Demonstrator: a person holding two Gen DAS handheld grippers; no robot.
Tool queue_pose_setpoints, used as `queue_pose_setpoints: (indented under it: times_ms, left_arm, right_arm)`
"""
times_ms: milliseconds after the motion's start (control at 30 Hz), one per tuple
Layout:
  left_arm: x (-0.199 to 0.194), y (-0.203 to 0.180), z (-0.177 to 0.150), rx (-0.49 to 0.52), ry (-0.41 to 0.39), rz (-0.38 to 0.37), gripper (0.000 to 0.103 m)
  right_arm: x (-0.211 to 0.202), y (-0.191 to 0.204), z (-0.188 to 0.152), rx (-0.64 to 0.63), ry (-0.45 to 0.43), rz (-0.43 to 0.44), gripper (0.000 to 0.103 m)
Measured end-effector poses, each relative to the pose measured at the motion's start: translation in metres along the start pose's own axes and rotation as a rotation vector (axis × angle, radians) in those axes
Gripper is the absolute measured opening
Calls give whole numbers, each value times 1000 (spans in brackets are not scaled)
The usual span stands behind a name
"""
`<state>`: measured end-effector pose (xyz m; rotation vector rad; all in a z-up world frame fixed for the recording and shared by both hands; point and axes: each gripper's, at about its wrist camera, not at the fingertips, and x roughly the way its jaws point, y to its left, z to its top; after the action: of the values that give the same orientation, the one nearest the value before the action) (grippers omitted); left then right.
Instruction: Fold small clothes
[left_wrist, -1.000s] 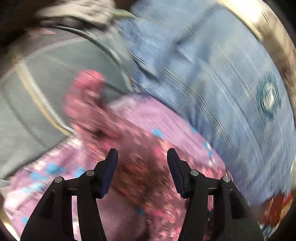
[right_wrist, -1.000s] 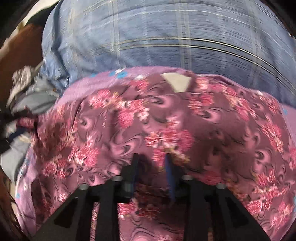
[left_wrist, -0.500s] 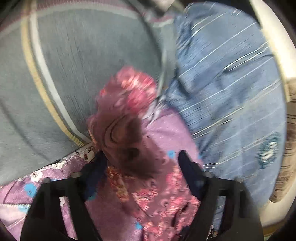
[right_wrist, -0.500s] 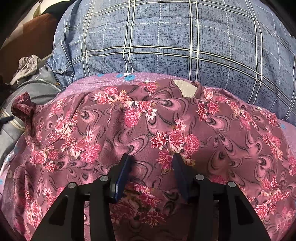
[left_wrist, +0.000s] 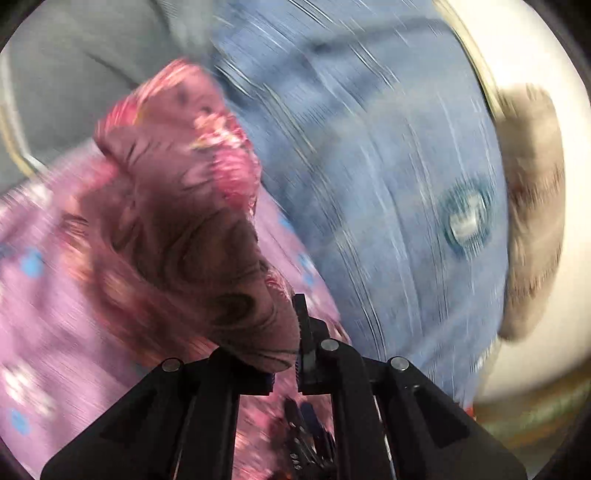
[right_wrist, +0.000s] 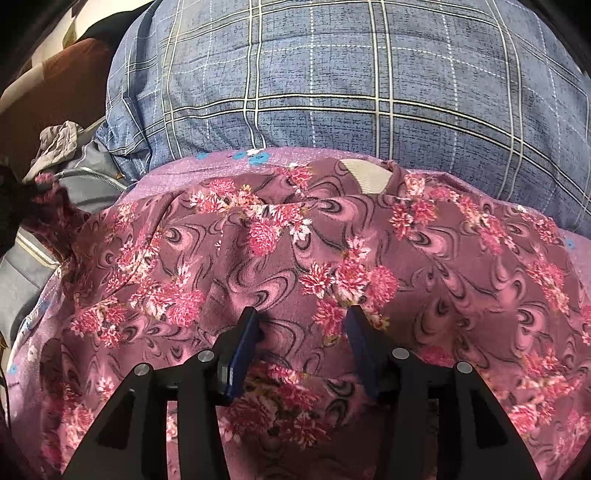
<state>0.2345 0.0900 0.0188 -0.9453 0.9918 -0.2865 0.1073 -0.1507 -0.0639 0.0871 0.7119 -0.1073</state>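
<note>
A mauve floral garment (right_wrist: 332, 258) with pink flowers lies spread on a purple sheet, a beige label at its neck. My right gripper (right_wrist: 301, 332) is open, its jaws apart over the cloth near the lower edge. In the left wrist view my left gripper (left_wrist: 284, 354) is shut on a bunched end of the floral garment (left_wrist: 177, 206), which stands up lifted in front of the camera. That same lifted end and the dark left gripper show at the far left of the right wrist view (right_wrist: 44, 206). The left view is motion-blurred.
A blue plaid pillow (right_wrist: 332, 81) lies behind the garment; it also shows in the left wrist view (left_wrist: 369, 166). A purple sheet with blue flowers (left_wrist: 33, 295) lies under the garment. Grey striped cloth (right_wrist: 22, 273) and a crumpled grey item (right_wrist: 59, 144) are at left.
My left gripper has closed on the garment's end and lifted it. My right gripper has opened from nearly shut and let go of the cloth.
</note>
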Motion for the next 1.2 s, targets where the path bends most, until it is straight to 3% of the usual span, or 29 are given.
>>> queue_pose_setpoints:
  times_ms: [233,433,533,633,700,800,867,1033,1100,1200]
  left_arm:
    - [86,-70,-80,108,212,-37,5]
    - [150,-76,-138,154,385,42,7]
    - [144,-76,-149,220,421,26,18]
    - [110,-66,-150,291,388,-40,47]
    - [71,-49,-140,334,262,-59,67]
    - [38,-16,-115,316,76,14,72]
    - [35,-2,-95,276,46,63,72]
    - [45,22,-74,151,76,38,72]
    - [44,27,-74,143,96,39,72]
    - [46,31,-76,149,118,55,72]
  right_arm:
    - [-55,-60,-8,82,-114,-124,51]
    - [-43,-124,-34,221,-19,-173,50]
    - [-44,-126,-41,222,-59,-154,52]
    - [-42,-121,-42,194,-54,-144,63]
    - [-41,-120,-41,187,-47,-136,66]
    - [-44,-123,-32,203,-29,-121,67]
    - [-46,-125,-21,266,-38,-44,67]
    - [-29,-115,-7,489,25,305,67]
    - [-17,-105,-9,556,56,399,70]
    - [2,-90,-9,601,88,443,71]
